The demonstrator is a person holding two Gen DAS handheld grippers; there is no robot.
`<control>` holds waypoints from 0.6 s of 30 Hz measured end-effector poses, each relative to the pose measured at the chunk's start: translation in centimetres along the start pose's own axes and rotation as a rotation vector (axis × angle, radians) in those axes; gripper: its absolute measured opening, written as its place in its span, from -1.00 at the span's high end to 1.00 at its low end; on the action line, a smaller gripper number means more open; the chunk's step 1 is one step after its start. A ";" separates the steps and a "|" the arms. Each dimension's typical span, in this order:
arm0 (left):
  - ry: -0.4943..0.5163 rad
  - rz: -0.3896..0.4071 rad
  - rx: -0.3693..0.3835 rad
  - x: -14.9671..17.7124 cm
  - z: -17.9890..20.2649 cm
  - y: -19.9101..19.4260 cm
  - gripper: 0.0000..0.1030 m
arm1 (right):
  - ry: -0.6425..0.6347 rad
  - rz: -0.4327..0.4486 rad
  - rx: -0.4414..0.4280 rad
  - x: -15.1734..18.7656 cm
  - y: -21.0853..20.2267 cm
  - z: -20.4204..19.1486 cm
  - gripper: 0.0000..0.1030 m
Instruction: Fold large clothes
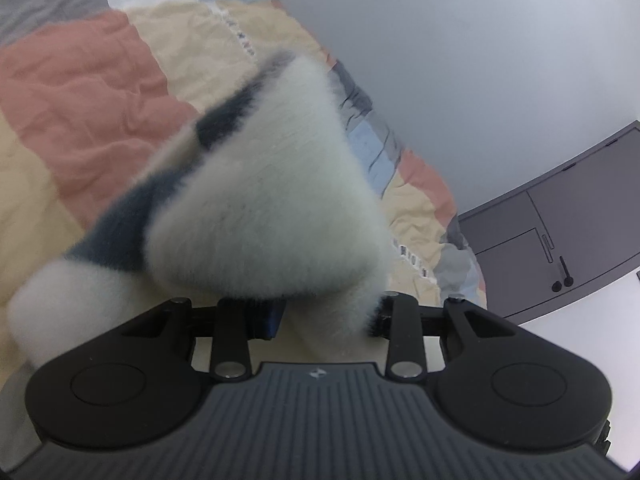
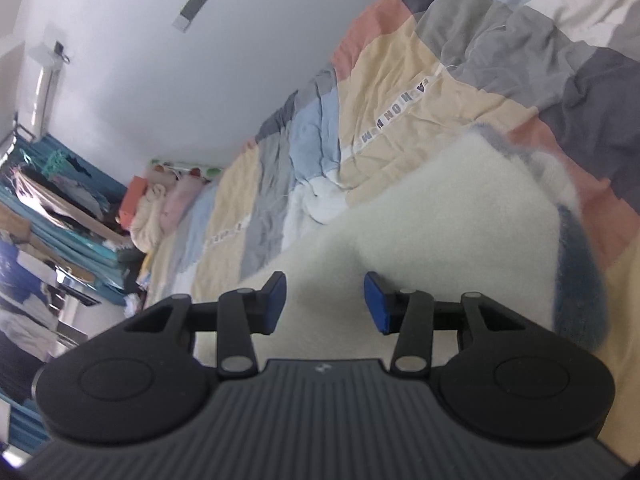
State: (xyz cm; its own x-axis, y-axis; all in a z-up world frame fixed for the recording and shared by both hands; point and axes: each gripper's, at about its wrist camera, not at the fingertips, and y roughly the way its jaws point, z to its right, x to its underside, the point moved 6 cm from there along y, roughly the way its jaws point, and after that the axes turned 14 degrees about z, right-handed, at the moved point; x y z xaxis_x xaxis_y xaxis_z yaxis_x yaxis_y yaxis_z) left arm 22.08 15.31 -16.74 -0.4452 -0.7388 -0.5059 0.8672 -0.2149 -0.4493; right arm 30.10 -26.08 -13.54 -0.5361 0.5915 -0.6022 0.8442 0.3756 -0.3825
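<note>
A fluffy white garment with dark blue stripes (image 1: 264, 208) hangs bunched in front of my left gripper (image 1: 324, 316). The fabric drapes over the jaws and hides the fingertips; one blue pad (image 1: 273, 322) shows at its edge. The jaws stand wide apart around the fabric, and I cannot tell if they pinch it. In the right wrist view the same white garment (image 2: 440, 220) lies spread on the bed, with a blue stripe along its right edge (image 2: 576, 276). My right gripper (image 2: 325, 304) is open just above the white fabric, its blue pads (image 2: 276, 300) apart and empty.
A patchwork quilt (image 1: 100, 92) in pink, beige, grey and blue covers the bed (image 2: 400, 92). A grey cabinet (image 1: 568, 220) stands at the right of the left view. Pillows and soft toys (image 2: 160, 200) lie at the bed's far end, with cluttered shelves (image 2: 52, 216) beyond.
</note>
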 end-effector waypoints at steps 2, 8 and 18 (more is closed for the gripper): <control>-0.013 -0.005 0.004 0.0 -0.5 1.0 0.23 | -0.035 -0.013 0.005 -0.1 1.1 -0.1 0.11; -0.007 0.006 0.019 0.7 -1.7 3.2 0.21 | -0.087 -0.040 -0.003 0.4 4.1 0.4 0.12; 0.021 0.004 0.041 0.9 -2.5 6.0 0.20 | -0.235 -0.031 -0.015 0.9 7.2 0.4 0.12</control>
State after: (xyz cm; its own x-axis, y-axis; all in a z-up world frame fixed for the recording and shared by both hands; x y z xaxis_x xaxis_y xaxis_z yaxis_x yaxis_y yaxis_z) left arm 26.29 14.99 -21.73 -0.4457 -0.7266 -0.5229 0.8772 -0.2380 -0.4170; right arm 35.68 -23.18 -17.10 -0.5455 0.3980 -0.7376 0.8264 0.4022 -0.3941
